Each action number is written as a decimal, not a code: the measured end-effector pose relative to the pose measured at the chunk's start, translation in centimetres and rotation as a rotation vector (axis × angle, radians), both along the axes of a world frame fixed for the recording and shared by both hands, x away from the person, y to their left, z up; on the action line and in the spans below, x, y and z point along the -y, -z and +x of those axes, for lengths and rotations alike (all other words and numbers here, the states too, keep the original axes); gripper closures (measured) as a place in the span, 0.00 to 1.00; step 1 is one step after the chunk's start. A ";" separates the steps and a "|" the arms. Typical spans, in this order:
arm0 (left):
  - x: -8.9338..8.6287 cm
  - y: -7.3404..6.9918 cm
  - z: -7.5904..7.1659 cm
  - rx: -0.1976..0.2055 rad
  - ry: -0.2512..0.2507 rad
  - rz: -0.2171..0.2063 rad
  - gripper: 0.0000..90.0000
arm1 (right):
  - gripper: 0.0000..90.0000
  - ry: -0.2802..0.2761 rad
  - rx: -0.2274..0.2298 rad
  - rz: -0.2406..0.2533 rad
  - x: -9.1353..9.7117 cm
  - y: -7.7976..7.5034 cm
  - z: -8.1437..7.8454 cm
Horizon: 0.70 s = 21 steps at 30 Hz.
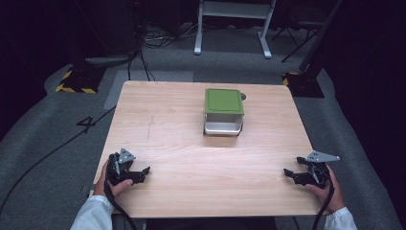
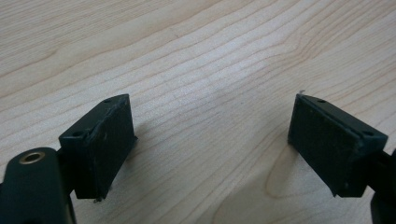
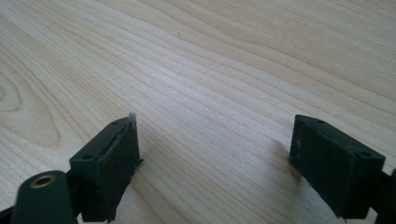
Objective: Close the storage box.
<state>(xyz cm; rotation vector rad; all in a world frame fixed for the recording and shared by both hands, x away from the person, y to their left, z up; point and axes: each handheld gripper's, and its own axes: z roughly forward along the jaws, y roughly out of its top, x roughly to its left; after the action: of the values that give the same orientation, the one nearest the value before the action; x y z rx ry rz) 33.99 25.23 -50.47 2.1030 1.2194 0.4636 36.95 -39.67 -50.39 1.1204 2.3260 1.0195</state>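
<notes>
A box with a green lid (image 1: 223,101) and a white body (image 1: 222,127) stands on the light wooden table (image 1: 182,158), a little right of its middle and toward the far side. My left gripper (image 1: 141,173) rests low at the table's near left, held by a hand, its jaws pointing toward the middle. My right gripper (image 1: 289,173) rests at the near right, jaws pointing left. In the left gripper view my left gripper (image 2: 212,140) stands open over bare wood. In the right gripper view my right gripper (image 3: 215,163) is open too, with nothing between the pads.
A small dark object (image 1: 243,96) sits just behind the box's right corner. Around the table lies grey carpet with cables (image 1: 52,148), a yellow-black marked stand base (image 1: 76,81) at the far left and a white frame (image 1: 232,24) beyond.
</notes>
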 end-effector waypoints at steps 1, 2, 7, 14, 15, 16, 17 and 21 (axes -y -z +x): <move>0.0 0.0 0.0 0.000 0.000 0.000 0.16 | 0.18 0.000 0.000 0.000 0.0 0.0 0.0; 0.0 0.0 0.0 0.000 0.000 0.000 0.16 | 0.18 0.000 0.000 0.000 0.0 0.0 0.0; 0.0 0.0 0.0 0.000 0.000 0.000 0.16 | 0.18 -0.001 -0.002 0.001 0.0 0.0 0.0; 0.0 0.0 0.0 0.001 -0.002 -0.002 0.16 | 0.18 -0.002 -0.002 0.001 0.0 0.0 0.0; 0.0 0.0 0.0 0.003 -0.003 -0.002 0.16 | 0.18 -0.002 -0.002 0.001 0.0 0.0 0.0; 0.0 0.0 0.0 0.003 -0.003 -0.002 0.16 | 0.18 -0.002 -0.002 0.001 0.0 0.0 0.0; 0.0 0.0 0.0 0.003 -0.003 -0.002 0.16 | 0.18 -0.002 -0.002 0.001 0.0 0.0 0.0; 0.0 0.0 0.1 0.000 0.001 0.007 0.15 | 0.18 -0.002 -0.002 0.002 0.0 0.0 0.0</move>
<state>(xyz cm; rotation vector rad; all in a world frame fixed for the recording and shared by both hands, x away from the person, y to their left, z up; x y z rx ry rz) 34.10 25.20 -50.47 2.1091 1.2187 0.4681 36.96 -39.69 -50.39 1.1207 2.3286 1.0214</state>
